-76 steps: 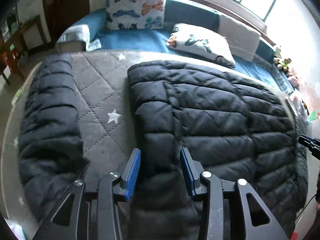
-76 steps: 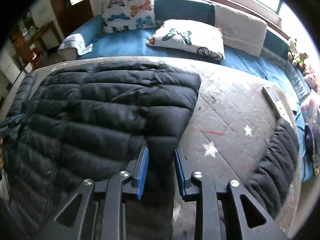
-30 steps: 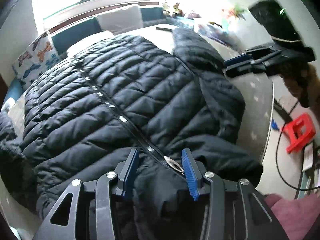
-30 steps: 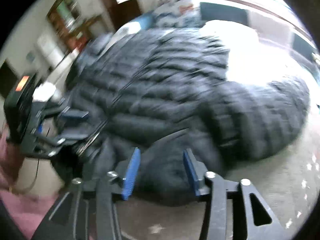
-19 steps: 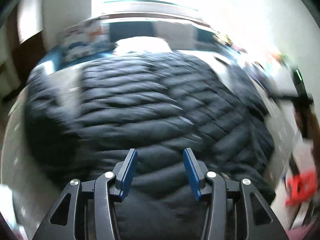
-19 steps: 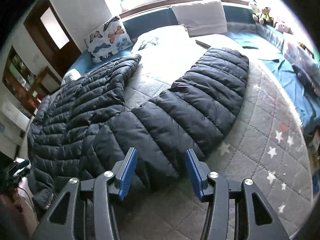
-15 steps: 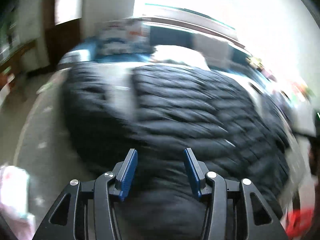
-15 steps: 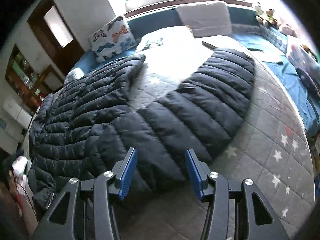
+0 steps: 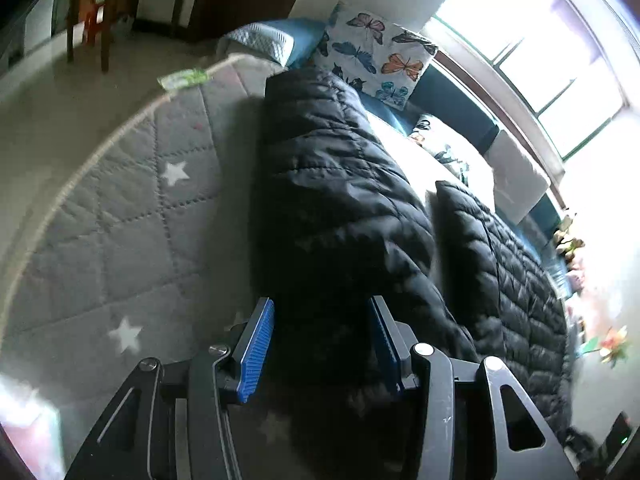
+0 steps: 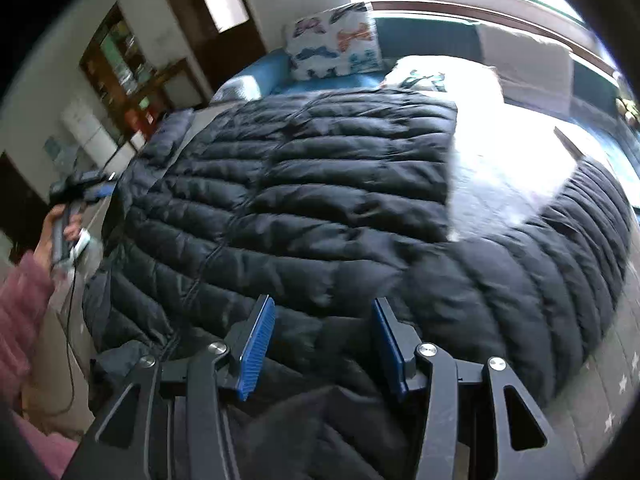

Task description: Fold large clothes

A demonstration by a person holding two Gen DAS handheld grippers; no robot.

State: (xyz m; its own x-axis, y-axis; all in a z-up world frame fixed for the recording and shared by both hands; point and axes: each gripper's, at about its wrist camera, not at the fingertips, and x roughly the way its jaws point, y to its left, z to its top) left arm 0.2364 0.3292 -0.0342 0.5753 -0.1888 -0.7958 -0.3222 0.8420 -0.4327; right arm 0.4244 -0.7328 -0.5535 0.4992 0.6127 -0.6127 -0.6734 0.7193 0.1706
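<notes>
jacket: black quilted puffer (image 10: 320,208) is lying spread flat on the grey star-print quilt (image 9: 120,216), filling the middle of the right wrist view; zipper line is running down toward lower left of that frame
sleeve, left view: one black sleeve (image 9: 332,184) is stretching from upper centre down to the bottom of the frame, jacket body (image 9: 512,280) sitting at right
sleeve, right view: other sleeve (image 10: 560,264) is curving along the right edge of the frame
left gripper: (image 9: 318,348) is hovering at the near end of the sleeve; fingers (image 9: 256,344) are standing apart with dark fabric showing between them; can't tell if the blue pads are touching it
right gripper: (image 10: 320,348) is sitting over the near part of the jacket at lower centre; fingers (image 10: 256,348) are spread, fabric is lying between and under them, no clear pinch
person: hand (image 10: 56,236) in a pink sleeve (image 10: 20,304) is holding the other gripper at left edge of right wrist view
background: butterfly pillow (image 9: 376,56) is leaning at upper centre, window (image 9: 540,52) is glaring at upper right
</notes>
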